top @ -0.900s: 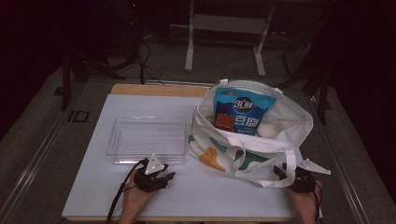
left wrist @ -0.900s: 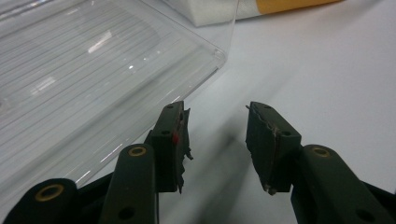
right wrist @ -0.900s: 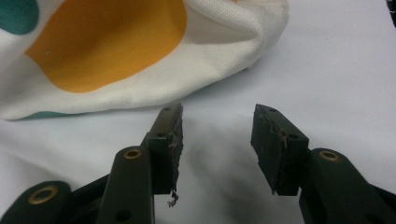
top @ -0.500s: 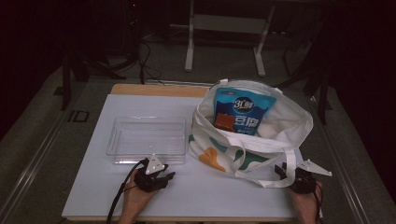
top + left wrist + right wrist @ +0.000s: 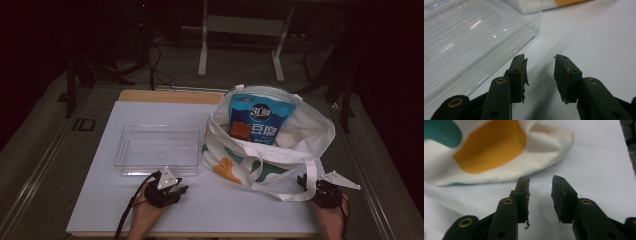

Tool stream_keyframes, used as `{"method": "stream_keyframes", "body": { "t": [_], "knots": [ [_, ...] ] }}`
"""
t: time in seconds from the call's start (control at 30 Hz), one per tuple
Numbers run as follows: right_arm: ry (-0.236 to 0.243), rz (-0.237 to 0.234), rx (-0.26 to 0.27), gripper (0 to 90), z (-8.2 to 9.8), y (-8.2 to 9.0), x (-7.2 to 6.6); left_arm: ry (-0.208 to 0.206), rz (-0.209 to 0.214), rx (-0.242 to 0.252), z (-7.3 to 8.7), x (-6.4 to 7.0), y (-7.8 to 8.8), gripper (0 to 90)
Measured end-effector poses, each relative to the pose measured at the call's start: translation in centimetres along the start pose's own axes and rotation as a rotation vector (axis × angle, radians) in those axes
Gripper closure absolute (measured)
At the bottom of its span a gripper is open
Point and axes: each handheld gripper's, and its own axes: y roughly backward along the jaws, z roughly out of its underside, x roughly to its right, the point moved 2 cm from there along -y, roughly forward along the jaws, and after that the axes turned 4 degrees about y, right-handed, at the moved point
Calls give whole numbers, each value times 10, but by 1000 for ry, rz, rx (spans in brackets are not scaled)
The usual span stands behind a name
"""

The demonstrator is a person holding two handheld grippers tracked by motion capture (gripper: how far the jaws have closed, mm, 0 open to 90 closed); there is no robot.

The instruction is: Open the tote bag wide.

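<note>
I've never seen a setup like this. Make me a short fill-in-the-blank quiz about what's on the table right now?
1. The blue snack packet stands inside the ____.
2. The clear plastic tray holds ____.
3. The jaws of the left tool stand ____, with nothing between them.
4. The right tool points at the bag's ____ patch.

Missing words: bag; nothing; open; orange

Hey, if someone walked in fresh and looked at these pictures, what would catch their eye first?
Most striking is the white tote bag with orange and teal patches, standing open on the right half of the table, a bright blue packet poking out of it. Left of it lies an empty clear plastic tray. At the near edge, the left hand-held gripper and right hand-held gripper rest with jaws apart, holding nothing.
</note>
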Motion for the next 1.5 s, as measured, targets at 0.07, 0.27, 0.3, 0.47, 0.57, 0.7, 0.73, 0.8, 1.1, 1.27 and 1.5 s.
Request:
{"method": "stream_keyframes", "body": {
  "t": [0.07,0.27,0.3,0.47,0.57,0.7,0.73,0.8,1.1,1.27,1.5],
  "knots": [
    [1,-5,12,690,-3,3,1,-3,6,3,-2,2,3,620],
    [-4,-30,50,693,-11,7,3,-32,41,22,-9,9,16,635],
    [-11,-39,57,685,-13,8,4,-30,53,31,-11,11,18,644],
    [-10,-47,73,685,-22,10,6,-48,80,56,-23,15,28,660],
    [-6,-48,78,681,-28,8,6,-55,92,76,-32,16,35,666],
    [-1,-49,87,679,-37,7,6,-76,96,99,-46,17,41,670],
    [3,-53,95,679,-39,7,7,-82,95,105,-50,17,42,670],
    [0,-54,103,679,-42,7,7,-91,96,113,-58,17,43,671],
    [4,-60,121,681,-55,8,10,-115,45,159,-95,4,39,786],
    [7,-67,127,681,-59,9,10,-108,24,174,-117,-8,31,847],
    [13,-75,134,679,-60,10,11,-105,-10,205,-140,-17,21,721]
  ]
}}
